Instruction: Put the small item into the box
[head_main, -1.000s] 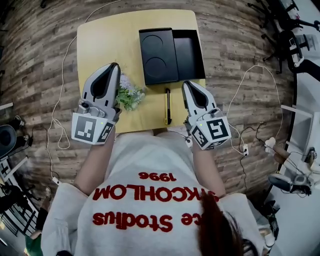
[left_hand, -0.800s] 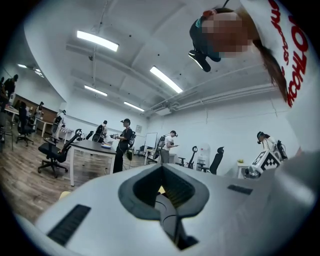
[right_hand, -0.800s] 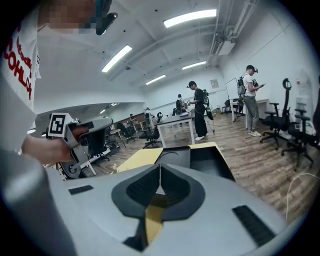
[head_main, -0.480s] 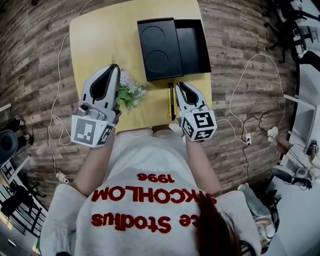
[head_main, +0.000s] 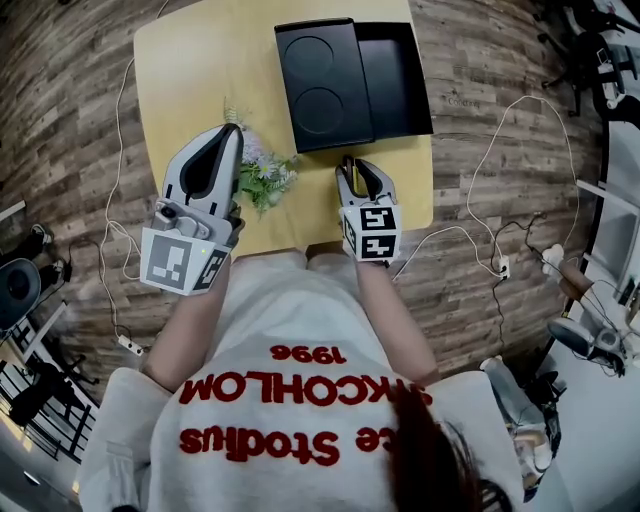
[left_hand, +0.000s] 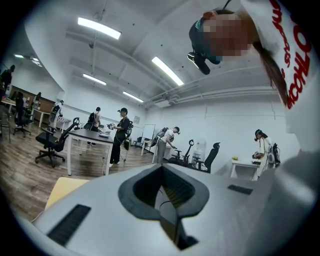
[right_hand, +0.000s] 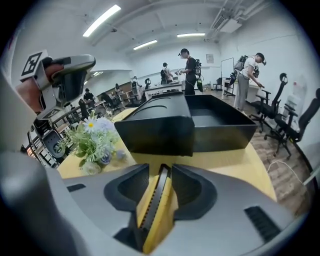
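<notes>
1. My right gripper (right_hand: 161, 170) is clenched on the knife (right_hand: 156, 200). The knife's yellow-and-black body fills the gap between the jaws, low over the table (head_main: 200, 60).
2. The knife's long axis runs along my jaws, with its tip pointing at the near wall of the box (right_hand: 200, 125) straight ahead.
3. The box's open half lies ahead and a little right. Its left half is covered by a black panel with two round recesses.
4. I judge the next move is to lift, clear the wall, then go forward-right.
5. There is free room on the right, but the table edge is near there. The flowers (head_main: 262, 178) crowd the left.
6. My left gripper (head_main: 228, 135) is closed, empty, beside the flowers and farther from the box.
</notes>
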